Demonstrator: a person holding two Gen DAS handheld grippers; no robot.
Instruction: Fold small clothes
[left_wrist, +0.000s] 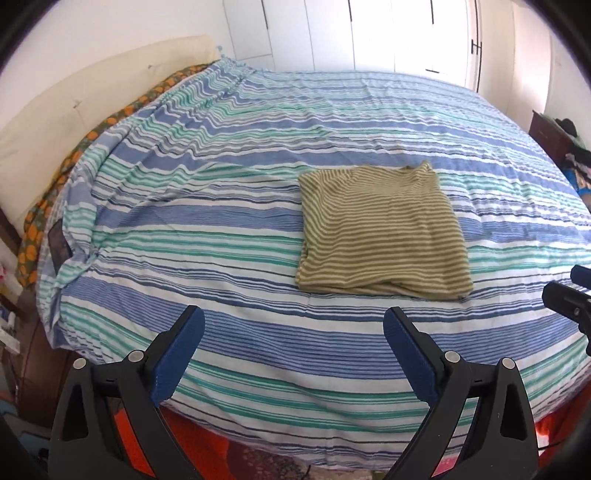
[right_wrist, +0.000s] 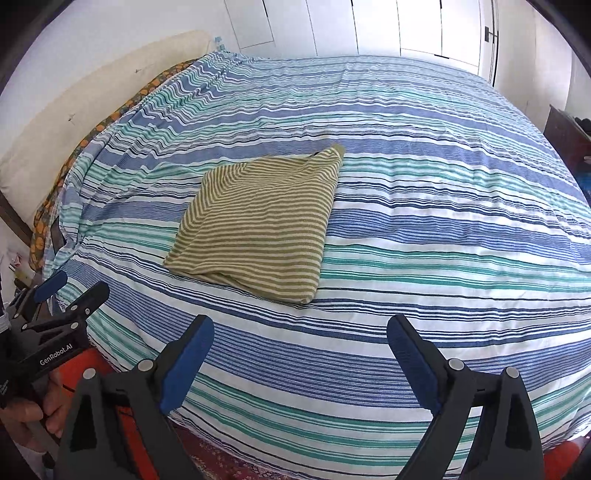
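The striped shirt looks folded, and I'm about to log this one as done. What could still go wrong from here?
1. The striped shirt has a loose, bunched near edge; it may sag open if moved.
2. One far corner pokes out, so the fold is uneven.
3. Both the left gripper and right gripper are open and clear of it; a careless regrasp could undo layers.

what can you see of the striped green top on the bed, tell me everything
The striped top is a soft knit-looking garment in thin olive and cream stripes. It is folded into a compact, roughly square packet, with layered edges showing along the near side and a small corner poking up at the far right. It lies flat, slightly skewed, around the middle of the blue, teal and white striped bedspread, which is all that touches it. Neither gripper touches it; both are short of its near edge.
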